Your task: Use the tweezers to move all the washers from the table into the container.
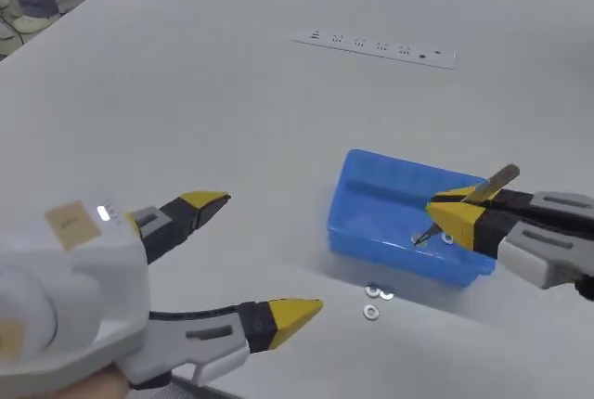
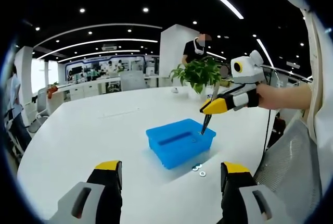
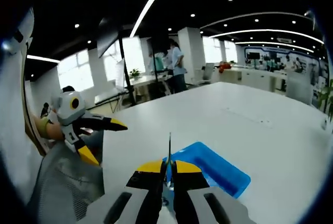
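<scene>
Washers [image 1: 372,312] just beside container [image 1: 380,246] edge

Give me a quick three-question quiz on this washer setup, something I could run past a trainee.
1. True or false: the left tongs are open and hold nothing.
2. What tool are the right tongs shut on?
3. The washers lying on the table are: A beside the blue container; B on its rim; C between the left tongs' tips.

Key: 1 true; 2 the tweezers; 3 A.
</scene>
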A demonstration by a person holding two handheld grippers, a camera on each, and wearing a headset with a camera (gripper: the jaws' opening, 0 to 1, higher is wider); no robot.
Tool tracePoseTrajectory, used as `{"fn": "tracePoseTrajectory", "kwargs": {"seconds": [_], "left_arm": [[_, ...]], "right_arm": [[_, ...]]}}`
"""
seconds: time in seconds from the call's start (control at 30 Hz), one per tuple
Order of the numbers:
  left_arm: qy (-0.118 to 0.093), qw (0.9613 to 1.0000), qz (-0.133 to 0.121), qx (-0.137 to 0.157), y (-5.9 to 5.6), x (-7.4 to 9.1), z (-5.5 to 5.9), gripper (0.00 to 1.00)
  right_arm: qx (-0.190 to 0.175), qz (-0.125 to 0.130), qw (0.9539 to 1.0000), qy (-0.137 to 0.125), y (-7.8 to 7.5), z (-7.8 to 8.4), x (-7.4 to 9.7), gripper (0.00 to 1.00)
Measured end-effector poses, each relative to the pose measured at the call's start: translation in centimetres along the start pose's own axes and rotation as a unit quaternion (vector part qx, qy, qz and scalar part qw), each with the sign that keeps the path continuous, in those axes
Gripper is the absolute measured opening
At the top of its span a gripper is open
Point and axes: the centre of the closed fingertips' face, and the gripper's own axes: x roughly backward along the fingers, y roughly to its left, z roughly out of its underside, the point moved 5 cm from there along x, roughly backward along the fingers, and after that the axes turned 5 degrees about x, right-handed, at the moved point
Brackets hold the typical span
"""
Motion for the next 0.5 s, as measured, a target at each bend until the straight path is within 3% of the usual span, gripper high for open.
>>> {"fn": "tracePoseTrajectory", "kwargs": {"seconds": [0.13,0.33,0.5], "left_arm": [[-0.001,1.0000,-0.004,0.000,0.1,0.1,0.0,0.78],[-0.002,1.0000,-0.006,0.000,0.2,0.1,0.0,0.78],[-0.001,1.0000,-0.004,-0.002,0.1,0.1,0.0,0.78]], "right_arm": [[-0.056,0.019,0.9982,-0.008,-2.0,0.1,-0.3,0.02],[-0.090,0.053,0.9944,0.016,-5.1,1.0,-1.2,0.02],[-0.104,0.051,0.9925,0.038,-6.1,2.0,-2.1,0.03]]}}
